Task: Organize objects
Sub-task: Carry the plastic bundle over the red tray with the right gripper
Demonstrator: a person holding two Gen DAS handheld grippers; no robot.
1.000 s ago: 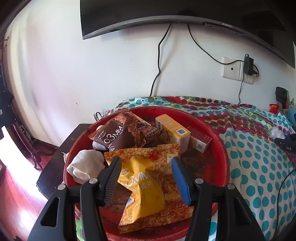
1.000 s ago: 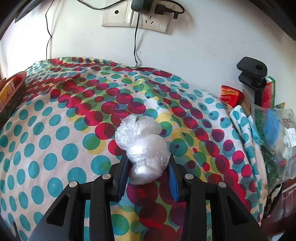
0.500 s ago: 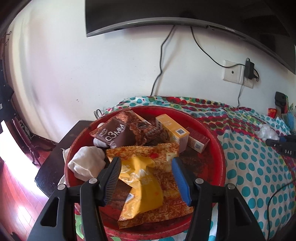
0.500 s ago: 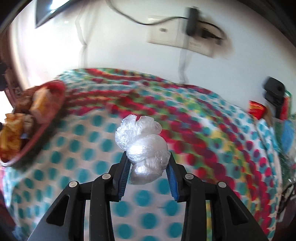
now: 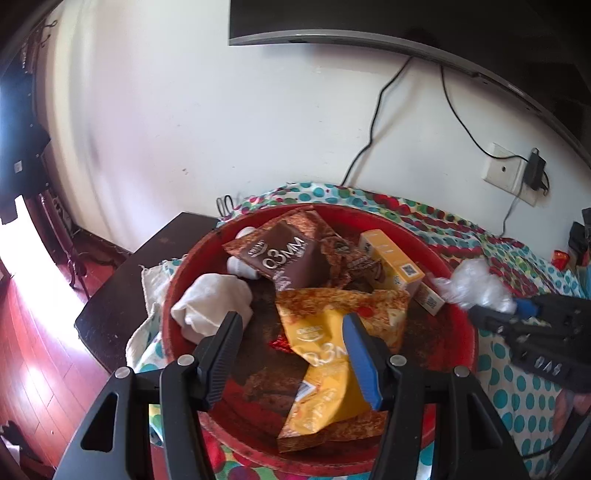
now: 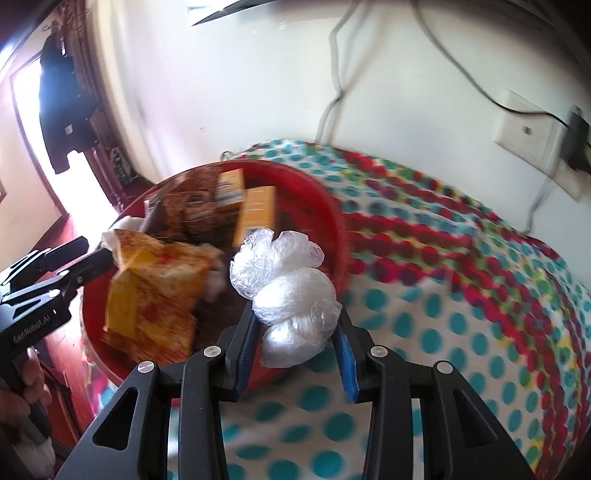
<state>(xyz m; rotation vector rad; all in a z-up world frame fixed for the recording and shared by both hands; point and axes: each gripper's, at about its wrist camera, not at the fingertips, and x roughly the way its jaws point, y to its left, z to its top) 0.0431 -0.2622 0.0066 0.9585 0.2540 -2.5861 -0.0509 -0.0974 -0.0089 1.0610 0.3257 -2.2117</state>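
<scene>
Your right gripper (image 6: 295, 325) clamps the plastic bag (image 6: 284, 280) at the red basin's (image 5: 458, 328) right rim; your left gripper (image 5: 291, 347) gapes wide, holding nothing.

Setting: a home, likely a living room or bedroom. Landmark: white wall (image 5: 229, 122). Mounted high on it, a flat screen (image 5: 369, 18); 2 cables (image 5: 373, 122) drop from it, 1 reaching a wall socket (image 5: 504, 171) with a plugged adapter. Below the wall: polka-dot cloth (image 6: 461, 280), dark wooden table (image 5: 122, 295), red wood floor (image 5: 33, 369).
</scene>
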